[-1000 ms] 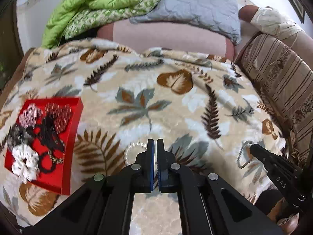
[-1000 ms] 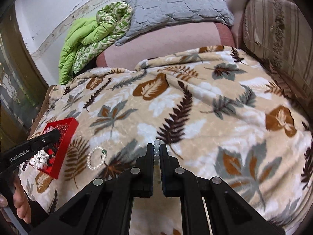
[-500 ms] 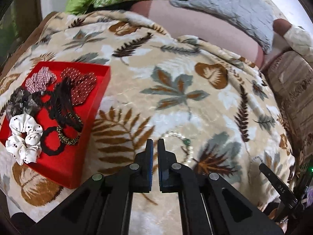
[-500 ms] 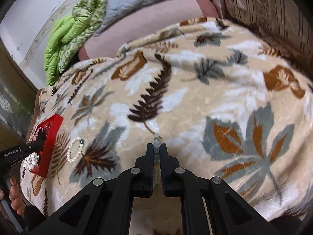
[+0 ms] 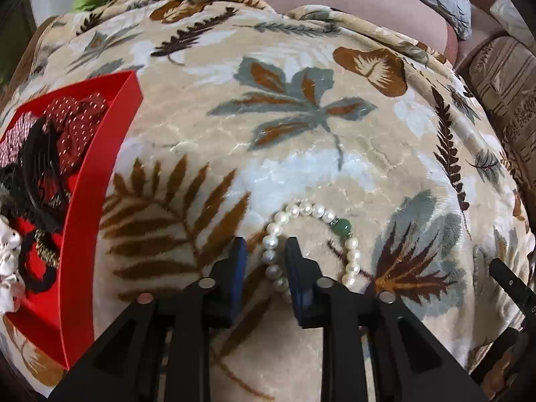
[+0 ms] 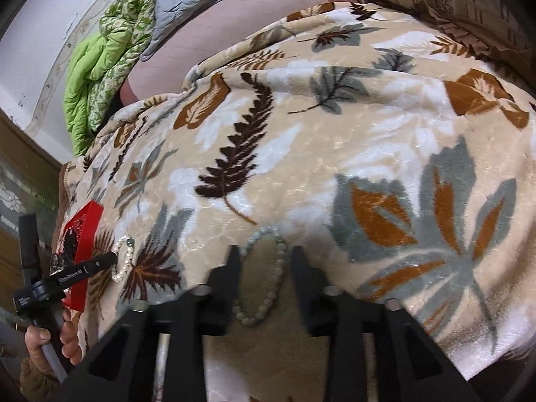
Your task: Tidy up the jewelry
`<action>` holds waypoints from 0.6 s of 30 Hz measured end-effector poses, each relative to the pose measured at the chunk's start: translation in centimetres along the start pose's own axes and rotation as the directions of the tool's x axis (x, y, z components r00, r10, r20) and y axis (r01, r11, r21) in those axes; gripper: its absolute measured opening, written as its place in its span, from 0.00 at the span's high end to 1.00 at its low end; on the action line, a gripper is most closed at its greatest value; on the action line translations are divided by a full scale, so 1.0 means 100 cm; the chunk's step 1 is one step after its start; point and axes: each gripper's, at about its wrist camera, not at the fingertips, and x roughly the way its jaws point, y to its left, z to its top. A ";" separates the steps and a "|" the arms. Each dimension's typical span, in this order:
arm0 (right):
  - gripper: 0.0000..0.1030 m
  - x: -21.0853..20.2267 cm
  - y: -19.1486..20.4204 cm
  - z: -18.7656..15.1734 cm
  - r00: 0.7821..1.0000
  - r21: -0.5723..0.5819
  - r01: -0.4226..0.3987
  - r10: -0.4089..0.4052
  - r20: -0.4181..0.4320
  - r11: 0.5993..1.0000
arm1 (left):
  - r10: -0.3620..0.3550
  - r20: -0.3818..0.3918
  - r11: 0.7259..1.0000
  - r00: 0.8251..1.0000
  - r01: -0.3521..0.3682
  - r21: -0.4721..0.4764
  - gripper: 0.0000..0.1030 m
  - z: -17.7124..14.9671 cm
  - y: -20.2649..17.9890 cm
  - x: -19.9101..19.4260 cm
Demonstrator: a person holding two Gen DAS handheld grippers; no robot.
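Note:
A white pearl bracelet (image 5: 350, 261) with one green bead lies on the leaf-print blanket (image 5: 301, 154). My left gripper (image 5: 265, 248) is open, low over the blanket, and the bracelet's left strand runs between its fingers. A pale green bead bracelet (image 6: 279, 274) lies flat on the blanket. My right gripper (image 6: 264, 253) is open, one finger on each side of it. The pearl bracelet (image 6: 125, 258) and the left gripper (image 6: 97, 264) also show in the right wrist view, at the left.
A red tray (image 5: 97, 181) with scrunchies and hair ties sits on the blanket to the left; it shows in the right wrist view (image 6: 85, 234) too. A green quilt (image 6: 104, 60) and grey pillow (image 6: 201, 0) lie at the back. A striped cushion (image 5: 502, 77) is at the right.
Both grippers opened and dropped closer to the blanket. The left one moved up to the pearl bracelet. The right one let the green bead bracelet down; it now lies flat between its fingers.

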 end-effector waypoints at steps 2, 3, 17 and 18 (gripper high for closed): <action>0.59 0.006 0.007 -0.001 1.000 -0.034 0.014 -0.015 -0.015 0.999 | 0.001 0.000 1.000 1.000 -0.001 0.027 0.64 0.001 -0.007 0.001; 0.59 0.009 0.009 -0.002 0.999 -0.050 0.025 -0.026 -0.020 0.998 | 0.013 0.005 0.999 1.000 -0.013 0.041 0.63 0.001 -0.011 0.003; 0.93 0.007 0.040 -0.009 0.994 -0.230 0.097 -0.084 0.064 0.968 | 0.038 0.103 0.997 0.994 -0.044 0.063 0.91 -0.019 -0.020 -0.054; 0.93 0.003 0.041 -0.009 0.995 -0.226 0.089 -0.074 0.072 0.970 | 0.036 0.110 0.998 0.993 -0.042 0.054 0.91 -0.020 -0.018 -0.060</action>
